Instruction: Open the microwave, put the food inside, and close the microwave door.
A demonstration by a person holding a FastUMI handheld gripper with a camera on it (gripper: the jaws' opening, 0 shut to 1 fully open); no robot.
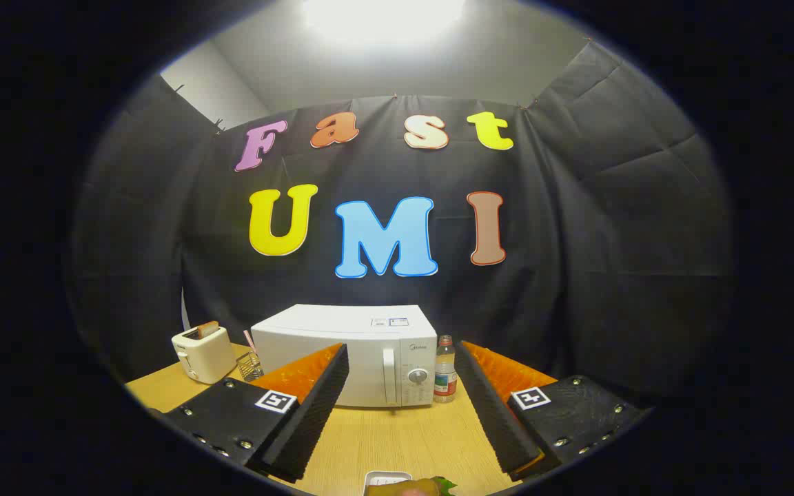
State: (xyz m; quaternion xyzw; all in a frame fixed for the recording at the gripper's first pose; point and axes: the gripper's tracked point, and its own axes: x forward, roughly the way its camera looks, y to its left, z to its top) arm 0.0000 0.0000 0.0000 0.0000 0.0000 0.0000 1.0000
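Gripper view shows fingers (400, 406) spread wide, empty, with the closed microwave (355, 355) beyond them.

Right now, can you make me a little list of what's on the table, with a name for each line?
microwave: white, door shut, at the back of the table, beyond the fingers
toaster: white, left of the microwave, something sticking up from its slot
wire basket: between toaster and microwave
bottle: upright, right of the microwave
food tray: nearest, between the fingers
gripper: open, holding nothing
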